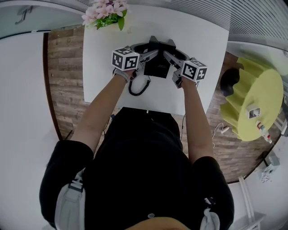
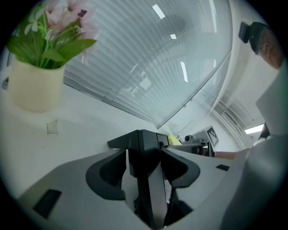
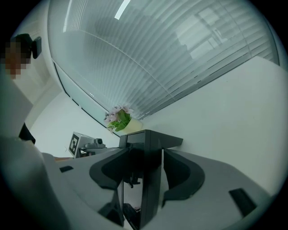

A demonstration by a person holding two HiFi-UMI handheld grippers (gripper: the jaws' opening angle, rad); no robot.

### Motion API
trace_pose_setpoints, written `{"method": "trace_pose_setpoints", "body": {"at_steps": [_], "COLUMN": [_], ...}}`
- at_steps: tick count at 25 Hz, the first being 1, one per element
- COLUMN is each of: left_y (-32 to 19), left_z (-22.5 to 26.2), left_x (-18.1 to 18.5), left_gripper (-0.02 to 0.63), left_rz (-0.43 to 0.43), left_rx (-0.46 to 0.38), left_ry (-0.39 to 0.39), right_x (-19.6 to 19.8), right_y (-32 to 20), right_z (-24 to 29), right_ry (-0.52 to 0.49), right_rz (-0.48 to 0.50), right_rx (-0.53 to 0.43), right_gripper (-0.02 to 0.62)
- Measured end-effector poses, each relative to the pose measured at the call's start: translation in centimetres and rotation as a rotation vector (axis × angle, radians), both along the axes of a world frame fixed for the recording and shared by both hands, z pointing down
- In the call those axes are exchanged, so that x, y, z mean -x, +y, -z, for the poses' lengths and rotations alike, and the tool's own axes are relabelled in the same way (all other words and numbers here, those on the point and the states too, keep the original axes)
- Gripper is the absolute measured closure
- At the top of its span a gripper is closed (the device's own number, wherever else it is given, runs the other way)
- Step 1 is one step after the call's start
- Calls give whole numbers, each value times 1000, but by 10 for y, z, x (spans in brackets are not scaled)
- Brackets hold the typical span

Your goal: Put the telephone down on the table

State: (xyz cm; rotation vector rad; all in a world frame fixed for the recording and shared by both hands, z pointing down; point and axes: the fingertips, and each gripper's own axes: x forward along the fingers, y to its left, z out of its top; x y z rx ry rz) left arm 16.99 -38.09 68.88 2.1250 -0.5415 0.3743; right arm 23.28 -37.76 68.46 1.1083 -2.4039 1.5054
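A black telephone (image 1: 157, 67) sits over the middle of the white table (image 1: 198, 36), its coiled cord (image 1: 137, 86) trailing toward the near edge. My left gripper (image 1: 152, 54) is shut on the telephone's left side. My right gripper (image 1: 168, 54) is shut on its right side. In the left gripper view the jaws (image 2: 145, 153) clamp a black edge of the telephone (image 2: 148, 179). The right gripper view shows the same hold (image 3: 143, 155) on the telephone (image 3: 150, 179). I cannot tell whether the telephone's base touches the table.
A pale pot of pink flowers (image 1: 105, 13) stands at the table's far left corner, also visible as the flower pot (image 2: 33, 85) and the flower pot (image 3: 120, 121). A yellow round table (image 1: 261, 105) stands to the right over wood floor. A window blind runs behind the table.
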Motion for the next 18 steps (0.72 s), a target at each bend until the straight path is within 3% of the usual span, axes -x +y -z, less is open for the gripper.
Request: {"method": "trace_pose_setpoints", "body": {"at_steps": [7,12,18], "left_y": [-9,-9,17], "left_z": [33,97,188], "left_x": [15,19,19], "left_gripper": [360,360,362], "left_rz": [69,91,45], "left_rx": [-191,-386,-611], "left_ry": [-96,-110,-115], "right_x": [-16,-16,-9], "right_y": [-1,4,28], "right_z": [29,88,181], "right_ry": [141,194,209], "right_rz": [-28,-15,-19], "right_rx": [-134,-322,-560], "right_gripper": [351,351,353]}}
